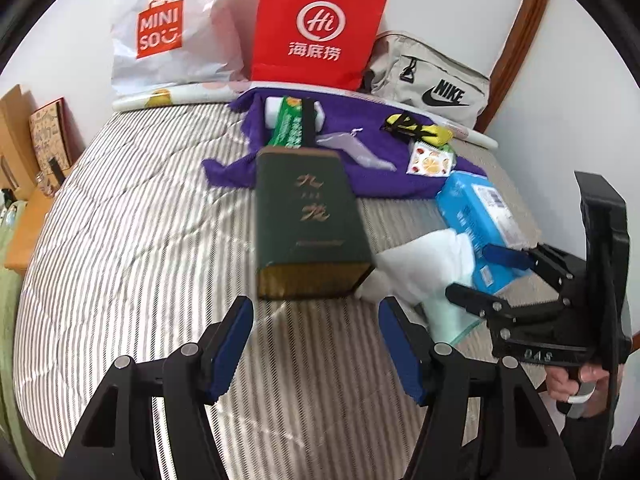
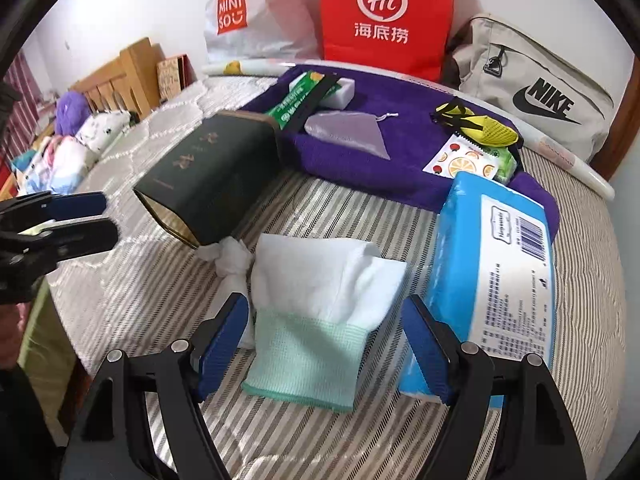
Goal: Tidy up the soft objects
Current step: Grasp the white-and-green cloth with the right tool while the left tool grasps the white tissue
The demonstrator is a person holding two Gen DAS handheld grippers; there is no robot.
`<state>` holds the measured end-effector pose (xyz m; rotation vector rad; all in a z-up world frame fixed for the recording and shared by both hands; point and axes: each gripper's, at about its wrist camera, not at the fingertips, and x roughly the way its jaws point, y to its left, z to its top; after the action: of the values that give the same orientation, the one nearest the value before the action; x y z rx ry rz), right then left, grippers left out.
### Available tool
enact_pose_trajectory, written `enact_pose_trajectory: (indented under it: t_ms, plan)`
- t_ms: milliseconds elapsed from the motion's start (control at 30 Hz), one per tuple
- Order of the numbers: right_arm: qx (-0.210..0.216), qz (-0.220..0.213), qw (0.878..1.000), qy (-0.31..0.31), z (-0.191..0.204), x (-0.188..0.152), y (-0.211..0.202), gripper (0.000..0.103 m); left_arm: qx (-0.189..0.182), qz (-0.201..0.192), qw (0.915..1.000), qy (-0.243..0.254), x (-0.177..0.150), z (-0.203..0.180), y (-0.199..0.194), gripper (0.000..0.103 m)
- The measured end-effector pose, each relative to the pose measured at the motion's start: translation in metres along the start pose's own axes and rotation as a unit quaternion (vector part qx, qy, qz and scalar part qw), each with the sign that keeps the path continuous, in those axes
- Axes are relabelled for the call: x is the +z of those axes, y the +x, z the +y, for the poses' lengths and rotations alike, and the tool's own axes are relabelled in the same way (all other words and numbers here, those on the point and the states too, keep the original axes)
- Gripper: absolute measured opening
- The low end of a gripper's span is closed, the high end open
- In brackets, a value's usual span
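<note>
A: Where does your left camera sit?

B: Behind my left claw [image 1: 316, 344], tilted down over the striped bed [image 1: 140, 240], facing the wall with the red bag [image 1: 320, 24]. The dark green box [image 1: 308, 224] lies close ahead, and my right claw [image 1: 476, 276] shows at its right edge.

A: And the right one?

B: Behind my right claw [image 2: 324, 344], angled down too, very near the white sock [image 2: 320, 288]. My left claw [image 2: 108, 220] shows at its left edge. Both views share the box, purple towel [image 2: 400, 152], blue pack [image 2: 496, 276] and bags.

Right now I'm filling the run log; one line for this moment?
left gripper: open, empty | right gripper: open, over white-green cloth | dark green box: on bed
</note>
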<state>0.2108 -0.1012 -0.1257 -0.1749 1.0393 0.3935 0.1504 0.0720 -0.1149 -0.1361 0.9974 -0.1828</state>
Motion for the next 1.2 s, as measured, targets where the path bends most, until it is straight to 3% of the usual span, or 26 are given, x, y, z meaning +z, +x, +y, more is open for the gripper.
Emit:
enact_pose_trajectory:
  t_ms: [633, 700, 767, 800, 867, 1200]
  plan:
    - [-0.055, 0.046, 0.996, -0.054, 0.027, 0.006, 0.049, 0.087, -0.040, 0.023, 0.9976, -0.053, -0.033, 0.033, 0.022, 0.063]
    - [-0.055, 0.043, 0.996, -0.059, 0.028, 0.005, 0.049, 0.082, -0.042, 0.023, 0.9972, -0.058, -0.034, 0.036, 0.022, 0.063]
    - [-0.047, 0.036, 0.996, -0.068, 0.030, 0.004, 0.045, 0.057, -0.044, 0.021, 0.9970, -0.059, -0.035, 0.038, 0.021, 0.063]
    - [-0.046, 0.038, 0.996, -0.070, 0.030, 0.004, 0.043, 0.040, -0.043, 0.020, 0.9971, -0.060, -0.036, 0.038, 0.020, 0.063]
    - [-0.046, 0.036, 0.996, -0.063, 0.026, 0.004, 0.038, 0.032, -0.041, 0.021, 0.9972, -0.059, -0.036, 0.038, 0.020, 0.063]
    - [0.024, -0.022, 0.999, -0.012, 0.019, -0.020, -0.025, 0.029, -0.042, 0.028, 0.9983, -0.031, -0.039, 0.013, 0.025, 0.063]
